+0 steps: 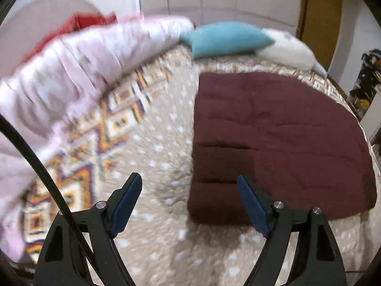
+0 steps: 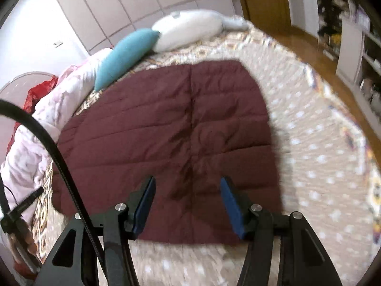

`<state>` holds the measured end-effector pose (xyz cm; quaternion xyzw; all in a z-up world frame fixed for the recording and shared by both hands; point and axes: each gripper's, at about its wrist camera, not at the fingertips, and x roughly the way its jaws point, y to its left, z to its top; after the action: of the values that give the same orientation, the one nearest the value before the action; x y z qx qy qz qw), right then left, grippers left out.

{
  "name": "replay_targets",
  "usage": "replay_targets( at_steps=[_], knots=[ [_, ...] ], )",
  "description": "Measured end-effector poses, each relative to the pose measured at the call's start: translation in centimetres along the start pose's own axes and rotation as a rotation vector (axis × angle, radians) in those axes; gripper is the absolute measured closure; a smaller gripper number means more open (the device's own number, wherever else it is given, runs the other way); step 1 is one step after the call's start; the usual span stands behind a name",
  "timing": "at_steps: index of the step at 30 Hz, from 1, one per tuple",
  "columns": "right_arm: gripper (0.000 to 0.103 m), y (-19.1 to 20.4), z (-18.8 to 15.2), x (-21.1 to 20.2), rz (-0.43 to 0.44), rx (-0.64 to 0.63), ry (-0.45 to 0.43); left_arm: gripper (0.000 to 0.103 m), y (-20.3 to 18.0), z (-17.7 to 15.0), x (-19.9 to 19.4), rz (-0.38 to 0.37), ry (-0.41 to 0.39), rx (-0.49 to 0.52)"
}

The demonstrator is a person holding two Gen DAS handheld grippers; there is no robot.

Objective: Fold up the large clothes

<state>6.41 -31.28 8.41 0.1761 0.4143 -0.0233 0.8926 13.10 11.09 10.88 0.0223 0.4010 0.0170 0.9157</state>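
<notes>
A maroon quilted garment (image 1: 278, 143) lies flat and folded on the patterned bedspread (image 1: 154, 157). In the left wrist view my left gripper (image 1: 189, 178) hovers above the garment's near left corner, open, with nothing between its blue pads (image 1: 126, 202). The right wrist view shows the same maroon garment (image 2: 166, 131) spread under my right gripper (image 2: 188, 181), which is raised over its near edge, open and empty. A seam runs down the garment's middle.
A pink-white duvet (image 1: 71, 71) is bunched along the left side of the bed, with something red (image 1: 78, 23) behind it. A teal pillow (image 2: 126, 54) and a white pillow (image 2: 190, 31) lie at the head. Wooden floor (image 2: 309, 54) and shelves (image 2: 352, 47) are to the right.
</notes>
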Motion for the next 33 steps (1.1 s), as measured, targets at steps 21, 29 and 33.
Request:
replay_targets(
  at_steps=[21, 29, 33],
  knots=[
    [0.038, 4.1, -14.5, -16.4, -0.073, -0.075, -0.197, 0.0, -5.0, -10.5, -27.4, 0.005, -0.64, -0.021],
    [0.034, 7.0, -17.1, -16.2, -0.063, -0.109, -0.189, 0.0, -7.2, -12.9, -27.9, -0.088, -0.573, 0.06],
    [0.034, 7.4, -18.5, -15.1, -0.077, -0.117, -0.152, 0.0, -8.8, -14.3, -25.9, -0.093, -0.465, 0.1]
  ],
)
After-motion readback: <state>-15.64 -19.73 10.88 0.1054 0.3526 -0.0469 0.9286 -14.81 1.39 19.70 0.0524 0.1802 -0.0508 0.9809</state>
